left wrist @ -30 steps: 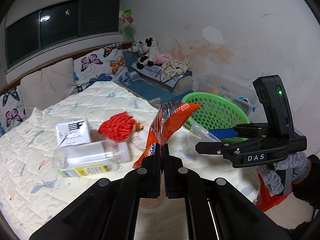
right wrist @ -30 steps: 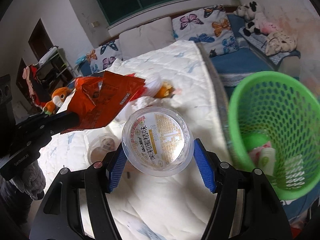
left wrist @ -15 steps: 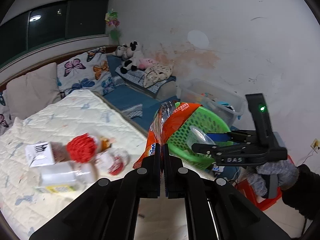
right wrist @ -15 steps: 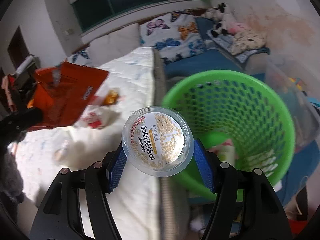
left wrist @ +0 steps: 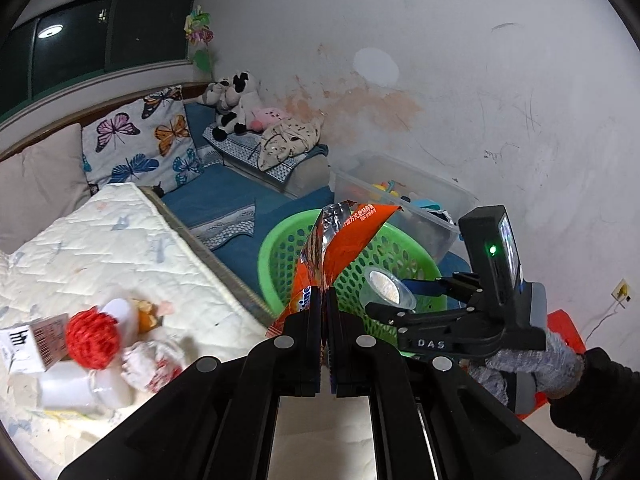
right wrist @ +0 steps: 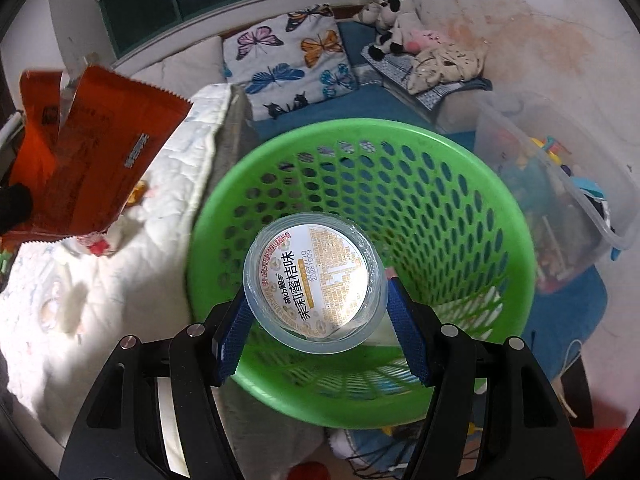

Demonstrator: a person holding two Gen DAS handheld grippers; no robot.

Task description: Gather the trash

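Left tool (left wrist: pixel 324 300): I have its jaws pinched tight on the lower edge of the orange snack wrapper (left wrist: pixel 344 236), which stands up from the tips, in front of the green basket (left wrist: pixel 272 256).
Right tool (right wrist: pixel 316 312): my blue pads clamp the sides of the clear plastic cup (right wrist: pixel 316 280), printed lid facing the camera; the cup hangs over the basket's open mouth (right wrist: pixel 400 184).
Bed (left wrist: pixel 120 248): a red mesh ball (left wrist: pixel 93 338), a white bottle (left wrist: pixel 80 390), a small carton (left wrist: pixel 32 342) and crumpled paper (left wrist: pixel 154 364) lie near its edge.
Change: a second ago both tools were over the quilt; the basket sat off to the side, and now fills the right view under the cup.
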